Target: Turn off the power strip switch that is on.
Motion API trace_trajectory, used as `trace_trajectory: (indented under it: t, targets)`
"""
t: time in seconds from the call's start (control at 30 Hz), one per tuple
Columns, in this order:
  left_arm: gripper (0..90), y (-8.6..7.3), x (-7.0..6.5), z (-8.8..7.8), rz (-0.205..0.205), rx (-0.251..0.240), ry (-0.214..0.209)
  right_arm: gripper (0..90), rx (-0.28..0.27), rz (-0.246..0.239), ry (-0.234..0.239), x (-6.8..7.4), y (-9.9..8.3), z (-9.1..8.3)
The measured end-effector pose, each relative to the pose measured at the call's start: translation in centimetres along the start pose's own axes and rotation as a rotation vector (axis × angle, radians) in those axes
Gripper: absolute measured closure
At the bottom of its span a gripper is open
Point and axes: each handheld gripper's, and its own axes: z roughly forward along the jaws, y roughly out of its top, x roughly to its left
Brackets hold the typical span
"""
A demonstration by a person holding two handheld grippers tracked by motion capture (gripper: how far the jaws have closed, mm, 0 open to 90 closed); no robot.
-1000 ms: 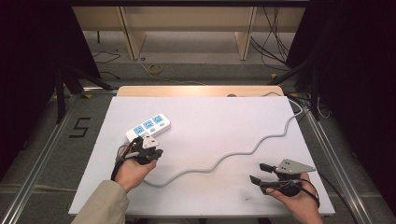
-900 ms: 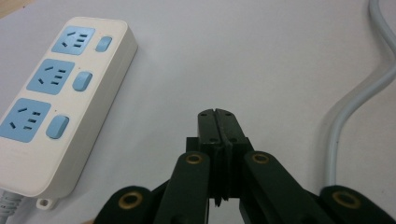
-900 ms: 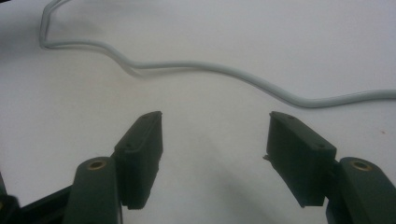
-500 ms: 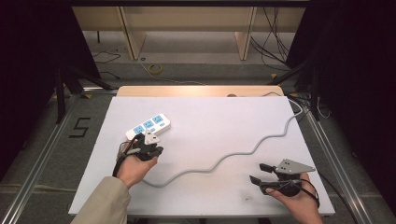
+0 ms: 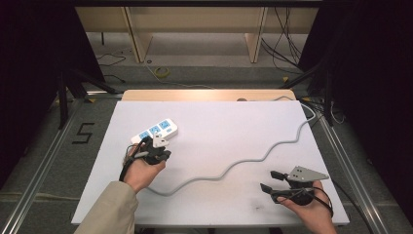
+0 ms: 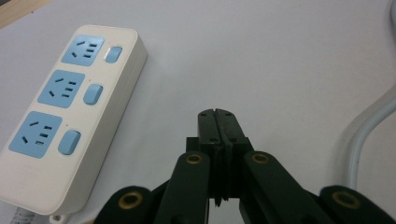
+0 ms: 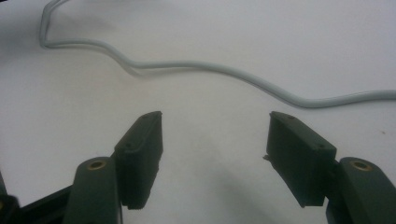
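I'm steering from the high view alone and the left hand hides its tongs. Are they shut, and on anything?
Observer: The left tongs are shut with nothing between them, beside the power strip, not touching it.
Operator: Are the strip's sockets free?
Observer: Yes, all three blue sockets are empty, each with a switch beside it.
Operator: And the right tongs?
Observer: The right tongs are wide open over bare table, with the grey cable lying beyond their tips.
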Motion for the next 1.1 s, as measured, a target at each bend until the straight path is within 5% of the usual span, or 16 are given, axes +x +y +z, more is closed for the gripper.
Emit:
trace_trajectory:
  t: [1.1]
  targets:
    - [89.9,1.8,0.7,1.0,0.013,0.037,0.007,37.0,-0.001,-0.001,0.0,-0.2,0.1,0.0]
